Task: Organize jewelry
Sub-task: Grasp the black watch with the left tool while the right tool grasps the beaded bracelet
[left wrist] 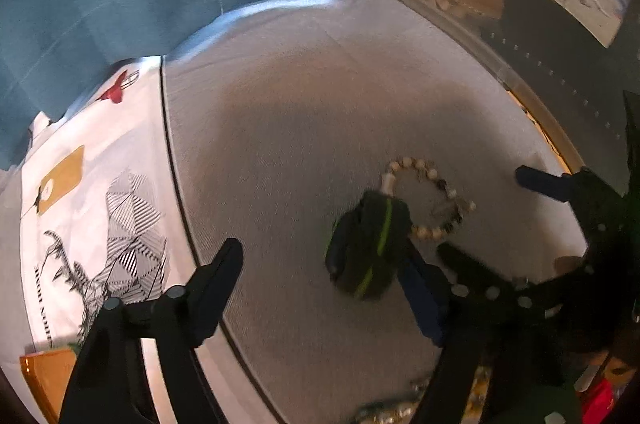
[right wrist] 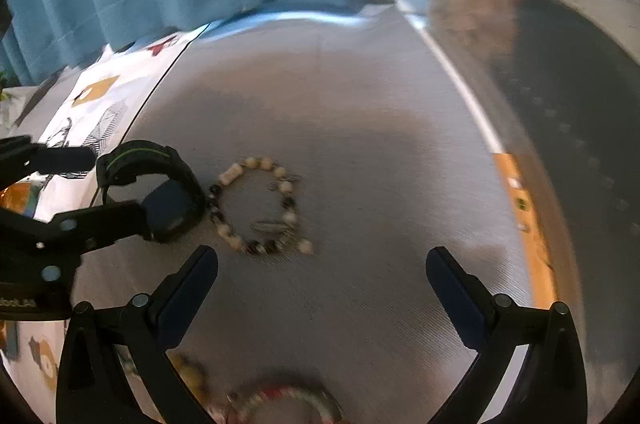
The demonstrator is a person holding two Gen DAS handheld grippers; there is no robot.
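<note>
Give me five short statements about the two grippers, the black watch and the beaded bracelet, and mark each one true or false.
1. The right gripper is open and holds nothing. True.
2. The beaded bracelet hangs from the right gripper. False: it lies flat on the grey cloth.
3. The black watch has a green stripe on its band. True.
4. The watch and bracelet lie at opposite ends of the cloth. False: they sit side by side, about touching.
5. The left gripper is wide open, with one of its fingers inside the loop of the watch's band. True.
</note>
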